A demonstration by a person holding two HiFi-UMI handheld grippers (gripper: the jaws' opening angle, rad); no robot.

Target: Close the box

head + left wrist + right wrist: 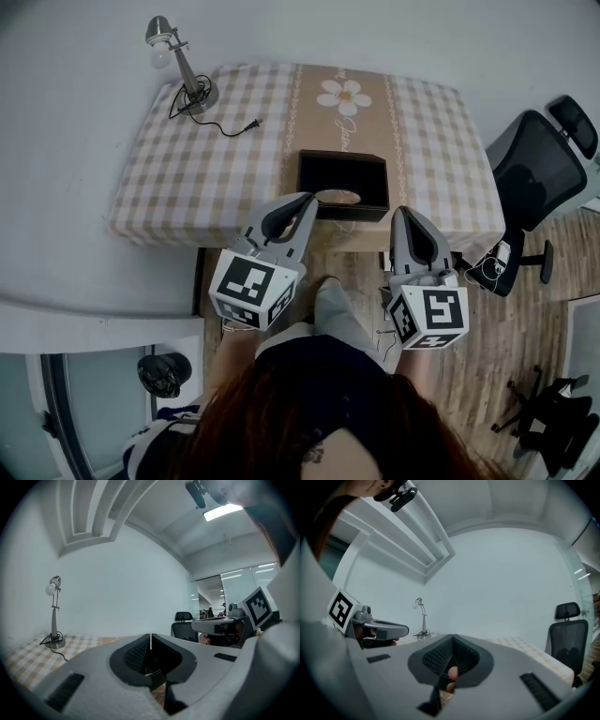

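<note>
A black box [340, 157] stands open-topped on the checked tablecloth, at the middle of the table's front edge. Something pale and round [338, 197] lies inside near its front wall. My left gripper [305, 200] is shut and empty, its tip just left of the box's front corner. My right gripper [405, 215] is shut and empty too, just right of the box's front right corner. In the left gripper view the jaws [150, 639] meet in a thin line; in the right gripper view the jaws [452, 641] are likewise pressed together. The box is hidden in both gripper views.
A desk lamp [178, 61] with its loose cord [230, 127] stands at the table's back left. A black office chair [536, 183] sits to the right of the table. The table's front edge [281, 239] is right before the grippers. A person's head and knees fill the bottom.
</note>
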